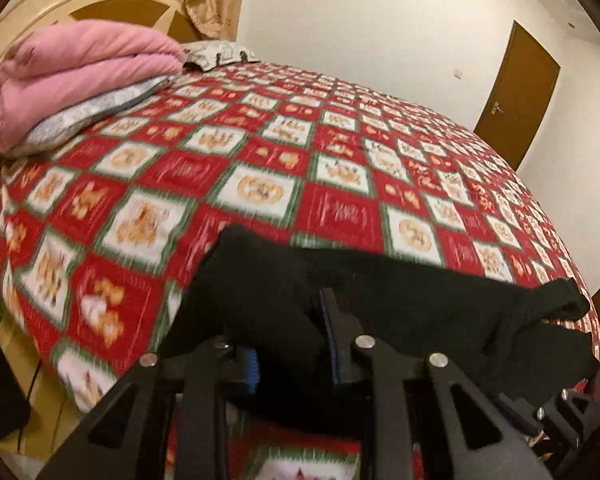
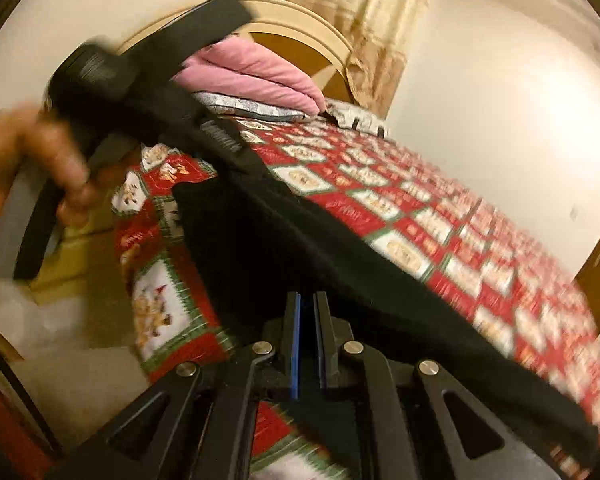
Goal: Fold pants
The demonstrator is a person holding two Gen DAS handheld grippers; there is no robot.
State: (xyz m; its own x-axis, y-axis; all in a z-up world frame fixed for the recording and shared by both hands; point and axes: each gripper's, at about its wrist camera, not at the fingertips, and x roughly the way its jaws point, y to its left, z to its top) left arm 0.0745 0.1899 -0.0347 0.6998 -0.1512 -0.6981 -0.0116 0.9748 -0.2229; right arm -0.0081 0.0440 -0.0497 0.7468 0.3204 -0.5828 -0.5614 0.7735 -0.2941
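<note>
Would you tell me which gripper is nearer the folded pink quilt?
Left. The left gripper grips the black pants on the pink quilt's side; the right gripper is farther away.

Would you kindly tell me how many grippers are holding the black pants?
2. The left gripper pinches the black pants at their near edge; the right gripper is shut on another part of that edge.

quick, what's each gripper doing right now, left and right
Left gripper: closed on the black pants.
Right gripper: shut on the same pants' edge.
</note>
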